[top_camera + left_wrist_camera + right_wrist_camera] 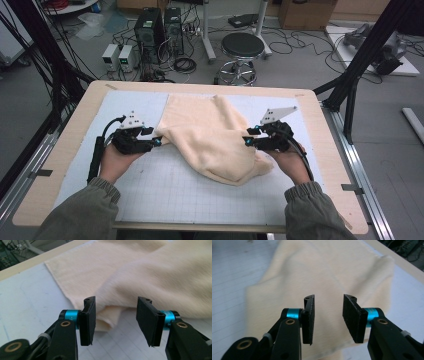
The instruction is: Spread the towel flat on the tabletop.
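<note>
The cream towel [212,137] lies rumpled and half folded across the middle of the gridded mat [165,190], its far edge near the table's [40,185] back rim. The left gripper [156,142] sits at its left fold, the right gripper [246,142] at its right; both stand parted, gripping nothing. Bare mat lies open in front.

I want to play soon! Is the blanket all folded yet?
Not yet. The cream blanket is folded over once, lumpy and crooked. The left gripper and right gripper sit open at its sides, holding nothing. Straightening and more folds probably remain.
</note>
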`<action>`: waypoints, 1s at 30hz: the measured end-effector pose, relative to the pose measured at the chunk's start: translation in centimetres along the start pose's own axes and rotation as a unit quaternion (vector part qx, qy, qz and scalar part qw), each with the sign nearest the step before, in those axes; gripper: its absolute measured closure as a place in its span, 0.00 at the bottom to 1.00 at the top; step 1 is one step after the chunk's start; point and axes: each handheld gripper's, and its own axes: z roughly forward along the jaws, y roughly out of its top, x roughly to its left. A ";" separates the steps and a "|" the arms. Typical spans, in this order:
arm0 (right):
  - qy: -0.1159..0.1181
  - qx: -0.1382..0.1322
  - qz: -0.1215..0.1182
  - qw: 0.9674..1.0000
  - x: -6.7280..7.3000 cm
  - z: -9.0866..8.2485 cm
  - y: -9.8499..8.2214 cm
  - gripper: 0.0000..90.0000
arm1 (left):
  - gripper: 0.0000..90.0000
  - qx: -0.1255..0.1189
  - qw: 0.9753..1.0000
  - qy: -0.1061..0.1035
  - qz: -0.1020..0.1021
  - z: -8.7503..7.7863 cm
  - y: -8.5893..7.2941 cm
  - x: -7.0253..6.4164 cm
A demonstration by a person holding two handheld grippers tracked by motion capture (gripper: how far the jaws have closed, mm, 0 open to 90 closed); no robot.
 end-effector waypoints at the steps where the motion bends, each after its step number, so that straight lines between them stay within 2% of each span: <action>1: 0.007 0.002 -0.005 1.000 0.7 -0.1 -0.3 0.66 | 0.56 0.001 1.000 -0.009 0.000 0.1 -0.4 -0.6; 6: 0.028 0.021 -0.038 0.999 3.7 0.5 -1.9 0.59 | 0.55 0.009 0.998 -0.053 0.027 1.3 -1.6 -3.5; 9: 0.042 0.020 -0.040 0.998 4.9 0.8 -3.1 0.55 | 0.54 0.009 0.996 -0.080 0.042 2.7 -1.7 -5.3; 11: 0.050 0.025 -0.036 0.998 5.5 1.1 -4.0 0.53 | 0.54 0.014 0.995 -0.089 0.047 3.6 -1.6 -6.0; 15: 0.051 0.042 -0.040 0.997 5.7 2.1 -4.9 0.51 | 0.53 0.013 0.994 -0.100 0.047 6.1 -1.2 -7.2; 18: 0.049 0.060 -0.047 0.996 5.7 3.3 -5.2 0.51 | 0.55 0.017 0.994 -0.098 0.046 7.4 -1.1 -7.8; 19: 0.046 0.069 -0.050 0.995 5.6 3.8 -5.2 0.51 | 0.59 0.028 0.994 -0.095 0.051 7.9 -1.1 -7.9; 20: 0.046 0.074 -0.052 0.995 5.6 4.2 -5.1 0.53 | 0.63 0.035 0.994 -0.094 0.047 8.4 -1.1 -8.0; 22: 0.046 0.075 -0.056 0.995 5.5 4.8 -5.0 0.60 | 0.74 0.032 0.994 -0.094 0.040 8.7 -1.0 -8.0; 25: 0.052 0.076 -0.060 0.994 5.4 5.1 -4.6 0.76 | 0.93 0.039 0.994 -0.090 0.045 8.7 -0.6 -8.0; 27: 0.055 0.070 -0.062 0.994 5.4 5.0 -4.4 0.87 | 0.95 0.039 0.994 -0.086 0.049 8.3 -0.4 -8.1; 30: 0.059 0.056 -0.064 0.995 5.6 4.4 -3.7 0.92 | 0.95 0.025 0.995 -0.081 0.051 6.8 0.0 -8.0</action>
